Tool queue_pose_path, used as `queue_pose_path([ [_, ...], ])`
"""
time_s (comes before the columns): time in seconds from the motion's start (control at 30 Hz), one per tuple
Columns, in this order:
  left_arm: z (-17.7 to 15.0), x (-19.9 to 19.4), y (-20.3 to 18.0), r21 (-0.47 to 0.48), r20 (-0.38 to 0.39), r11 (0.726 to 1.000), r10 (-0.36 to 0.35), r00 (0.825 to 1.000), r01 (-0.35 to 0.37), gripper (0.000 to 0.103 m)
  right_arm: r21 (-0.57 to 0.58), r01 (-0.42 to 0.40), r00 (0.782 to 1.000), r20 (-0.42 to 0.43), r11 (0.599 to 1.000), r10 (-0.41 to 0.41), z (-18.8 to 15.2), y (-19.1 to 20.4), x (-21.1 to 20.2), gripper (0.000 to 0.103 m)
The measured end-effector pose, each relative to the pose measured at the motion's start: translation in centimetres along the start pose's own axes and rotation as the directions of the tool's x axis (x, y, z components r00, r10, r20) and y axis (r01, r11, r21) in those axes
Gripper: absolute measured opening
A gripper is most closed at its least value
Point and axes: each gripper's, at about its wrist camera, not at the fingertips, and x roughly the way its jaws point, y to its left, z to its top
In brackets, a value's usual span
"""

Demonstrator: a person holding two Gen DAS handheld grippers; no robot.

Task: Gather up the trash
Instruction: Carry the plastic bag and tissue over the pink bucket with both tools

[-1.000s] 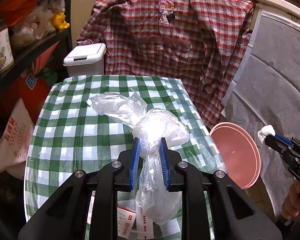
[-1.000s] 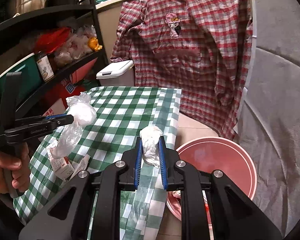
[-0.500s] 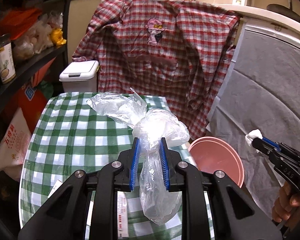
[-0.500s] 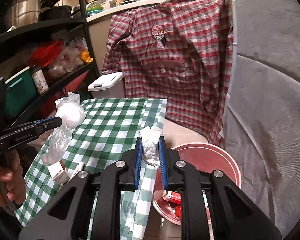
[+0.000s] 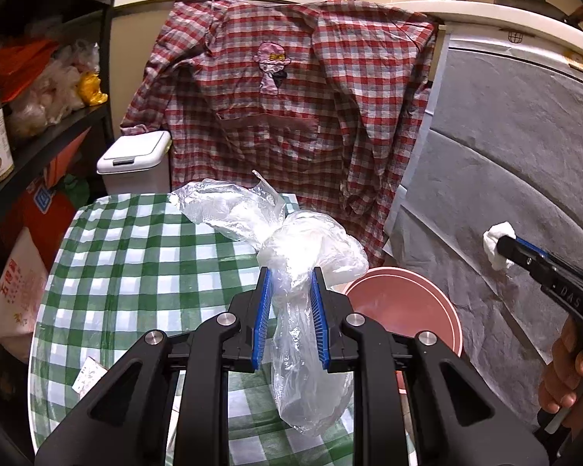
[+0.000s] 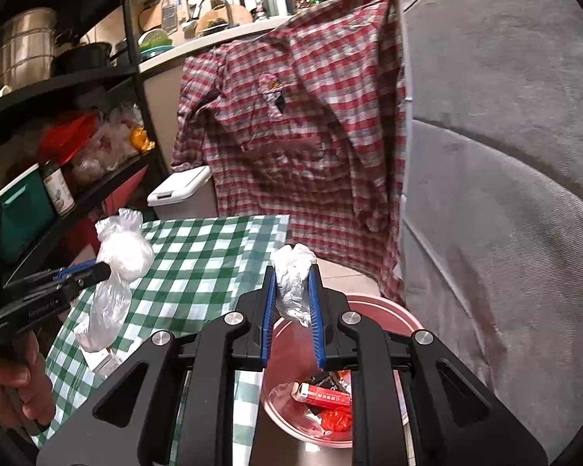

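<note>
Trash is what we carry in both hands here: our left tongs are clamped on the neck of a crumpled clear plastic bag, and our right tongs are pinched narrow around a wadded white paper tissue. We take the round pink plastic basin as our landmark. It sits on the floor just beside the edge of the counter, which is draped in a green-and-white checked cloth, and it already holds a red-and-white carton and red wrappers, so we judge it to be the collecting bin.

The tissue hangs above the basin's near rim, held high so it can fall inside once the pads part. The bag is held off the counter, to the counter side of the basin, its loose lower end dangling below the pads; gripping it at the neck keeps the bulk together. A small paper carton lies on the cloth, farther from the basin than the bag, and seems left for a later trip.

A red plaid shirt hangs behind the basin, clear of both loads.
</note>
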Motion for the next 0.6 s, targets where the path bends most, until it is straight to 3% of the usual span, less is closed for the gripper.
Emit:
queue_pose_path([
  [0.6, 0.1, 2.4, -4.5, 0.027, -0.023, 0.998, -0.060, 0.998, 0.060, 0.020, 0.049, 0.074, 0.997, 0.022, 0.996, -0.076, 0.8, -3.6, -0.6, 0.017],
])
